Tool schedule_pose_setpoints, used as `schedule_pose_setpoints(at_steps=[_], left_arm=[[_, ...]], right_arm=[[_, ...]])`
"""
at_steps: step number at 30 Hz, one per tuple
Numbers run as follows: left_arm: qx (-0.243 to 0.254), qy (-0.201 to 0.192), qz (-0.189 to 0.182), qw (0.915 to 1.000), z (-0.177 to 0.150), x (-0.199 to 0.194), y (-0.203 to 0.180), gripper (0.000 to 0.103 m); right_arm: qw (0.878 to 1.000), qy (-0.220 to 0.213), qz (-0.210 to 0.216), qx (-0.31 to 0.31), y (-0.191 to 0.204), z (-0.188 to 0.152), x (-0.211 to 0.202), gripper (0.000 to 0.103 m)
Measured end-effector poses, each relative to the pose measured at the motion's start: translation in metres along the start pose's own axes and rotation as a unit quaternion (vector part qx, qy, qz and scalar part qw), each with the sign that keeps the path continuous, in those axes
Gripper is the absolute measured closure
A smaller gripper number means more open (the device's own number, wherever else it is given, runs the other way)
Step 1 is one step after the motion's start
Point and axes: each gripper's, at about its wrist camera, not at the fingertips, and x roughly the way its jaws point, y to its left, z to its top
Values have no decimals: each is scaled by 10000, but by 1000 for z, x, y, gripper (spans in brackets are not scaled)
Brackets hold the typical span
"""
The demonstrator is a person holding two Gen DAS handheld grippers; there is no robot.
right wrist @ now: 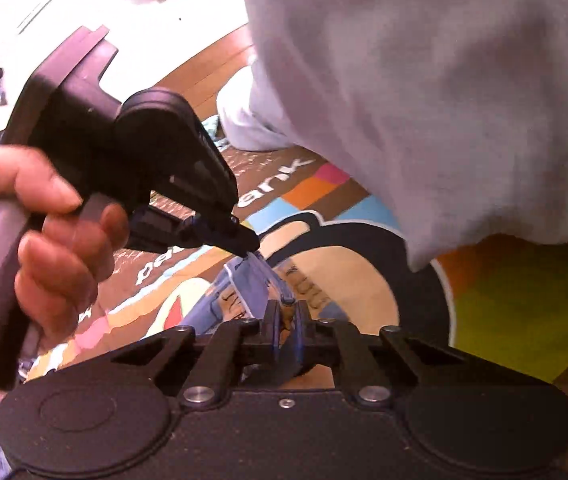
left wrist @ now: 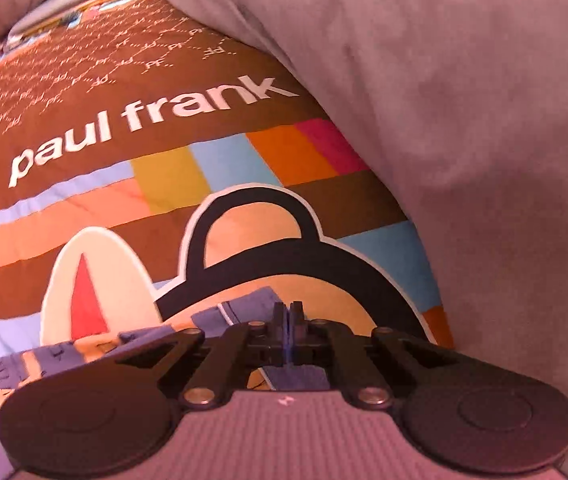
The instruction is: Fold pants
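Now my left gripper [left wrist: 288, 312] is pinched tight on the purple pants [right wrist: 243, 284], my right gripper [right wrist: 286, 316] nips them too, above the printed blanket [left wrist: 131, 80].

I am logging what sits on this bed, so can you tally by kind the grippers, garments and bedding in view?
Grippers: 2, the left gripper and the right gripper, both pinching the blue printed pants
Garments: 2, the blue printed pants and a grey garment
Bedding: 1, the printed bedspread
Total: 5
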Motion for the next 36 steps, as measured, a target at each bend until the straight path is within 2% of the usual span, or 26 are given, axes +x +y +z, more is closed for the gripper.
schedule_pose_setpoints(at_steps=[2,4,6,7,8,9,10,11,14,16,19,22,25,28,31,34,35,36], left_arm=[[82,-64,-219,9997,-2,11,-1,103],[-182,175,-666,9975,-3,18,8,102],[-482,160,-956,9941,-4,11,19,97],[-486,37,-1000,9938,-5,4,25,90],[-439,-96,-971,9943,-7,-5,31,83],[-377,-257,-862,9952,-10,-16,39,63],[-352,-387,-751,9958,-14,-26,47,48],[-351,-515,-651,9959,-21,-37,57,47],[-338,-741,-610,9948,-58,-71,94,46],[-359,-799,-501,9949,-87,-86,121,40],[-581,-769,-53,9953,-133,-103,164,37],[-1020,-517,139,9933,-178,-112,202,37],[-1607,-384,244,9860,-209,-127,240,37],[-2033,-502,204,9776,-230,-152,272,37],[-2120,-669,302,9745,-241,-169,291,37],[-2116,-743,363,9739,-251,-177,303,37],[-2124,-746,403,9735,-254,-178,305,37],[-2153,-753,429,9727,-255,-179,307,37]], right_arm=[[9998,66,-71,151,-7,1,5,96],[9996,131,-142,227,-11,2,10,95],[9989,319,-172,307,-14,1,15,88],[9985,342,-256,344,-16,2,14,84],[9982,301,-370,363,-17,2,12,78],[9980,277,-406,389,-18,4,10,72],[9980,277,-398,397,-19,5,8,62],[9981,258,-385,400,-20,6,7,54],[9981,318,-400,347,-18,6,8,46],[9977,458,-384,312,-18,6,14,42],[9976,554,-380,192,-12,6,21,42],[9976,557,-412,73,-8,3,29,47],[9958,495,-741,-191,4,-2,35,89],[9939,387,-992,-286,18,-7,37,93],[9893,373,-1251,-648,34,-10,38,92],[9892,627,-1218,-528,36,-11,38,72],[9909,643,-1109,-398,32,-11,34,74],[9916,574,-1101,-366,32,-12,32,80]])
